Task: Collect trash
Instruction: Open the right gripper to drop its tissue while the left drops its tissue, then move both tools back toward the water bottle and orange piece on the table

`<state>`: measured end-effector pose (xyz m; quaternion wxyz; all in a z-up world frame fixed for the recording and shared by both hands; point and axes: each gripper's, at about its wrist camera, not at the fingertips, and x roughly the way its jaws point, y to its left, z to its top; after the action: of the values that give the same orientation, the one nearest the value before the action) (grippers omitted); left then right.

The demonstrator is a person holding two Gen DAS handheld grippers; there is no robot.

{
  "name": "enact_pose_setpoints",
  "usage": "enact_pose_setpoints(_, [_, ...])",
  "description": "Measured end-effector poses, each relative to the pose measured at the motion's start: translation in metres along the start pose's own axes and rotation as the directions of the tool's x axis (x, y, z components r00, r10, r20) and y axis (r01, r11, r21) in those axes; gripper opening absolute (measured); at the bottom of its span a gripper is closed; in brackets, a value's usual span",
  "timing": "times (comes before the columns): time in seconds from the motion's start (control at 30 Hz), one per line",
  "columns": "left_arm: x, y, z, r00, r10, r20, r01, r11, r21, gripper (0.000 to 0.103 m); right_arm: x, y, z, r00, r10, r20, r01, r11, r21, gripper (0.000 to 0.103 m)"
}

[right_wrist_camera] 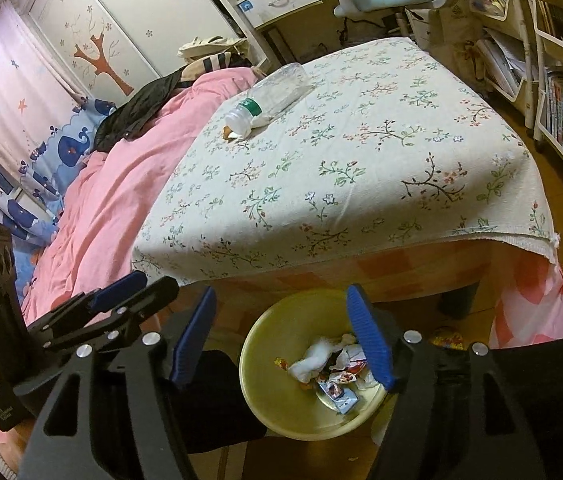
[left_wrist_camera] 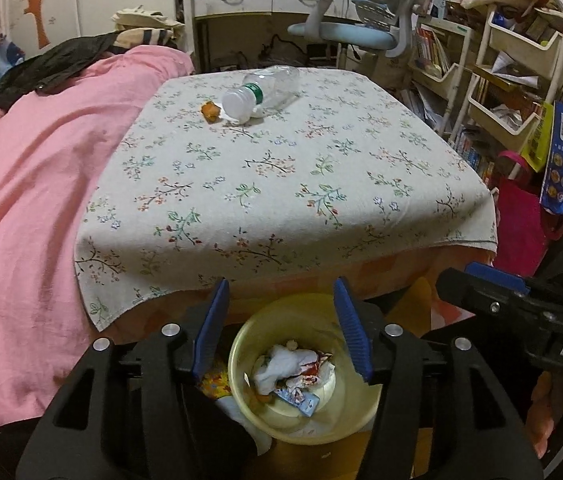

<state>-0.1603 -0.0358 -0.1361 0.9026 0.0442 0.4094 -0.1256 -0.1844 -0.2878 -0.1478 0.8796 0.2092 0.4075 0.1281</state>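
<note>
**Bottle lying beyond both grippers**

Bottle (left_wrist_camera: 259,92) is lying on its side near the far edge of the cloth-covered table (left_wrist_camera: 361,200), cap pointing back toward the grippers, an orange scrap (left_wrist_camera: 210,110) beside it. Left gripper (left_wrist_camera: 283,328) and right gripper (right_wrist_camera: 283,336) are both hovering wide and empty over the yellow bin (left_wrist_camera: 241,360) of wrappers; neither looks clearly nearer.

left gripper (left_wrist_camera: 281,328): fingers apart, empty | right gripper (right_wrist_camera: 285,340): fingers apart, empty
</note>
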Motion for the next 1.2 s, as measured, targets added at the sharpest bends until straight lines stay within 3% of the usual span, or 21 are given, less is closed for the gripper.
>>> enact_pose_setpoints(0.4, [-0.004, 0.009, 0.004, 0.998, 0.037, 0.04, -0.036, 0.998, -0.047, 0.06, 0.002, 0.002, 0.0, 1.0, -0.01, -0.002, 0.01, 1.0, -0.012, 0.068])
enact_pose_setpoints(0.8, [-0.016, 0.04, 0.015, 0.987, 0.117, 0.106, -0.095, 0.976, -0.194, 0.064, 0.005, 0.006, 0.008, 1.0, -0.006, 0.015, 0.006, 1.0, -0.02, 0.07])
enact_pose_setpoints(1.03, [-0.011, 0.047, 0.018, 0.986, 0.135, 0.1, -0.108, 0.966, -0.235, 0.065, 0.019, 0.014, 0.037, 1.0, -0.006, 0.026, 0.006, 1.0, -0.013, 0.071])
enact_pose_setpoints(1.2, [-0.011, 0.045, 0.018, 0.986, 0.131, 0.101, -0.104, 0.966, -0.237, 0.065, 0.04, 0.035, 0.082, 0.999, 0.002, 0.051, 0.0, 0.999, -0.035, 0.073])
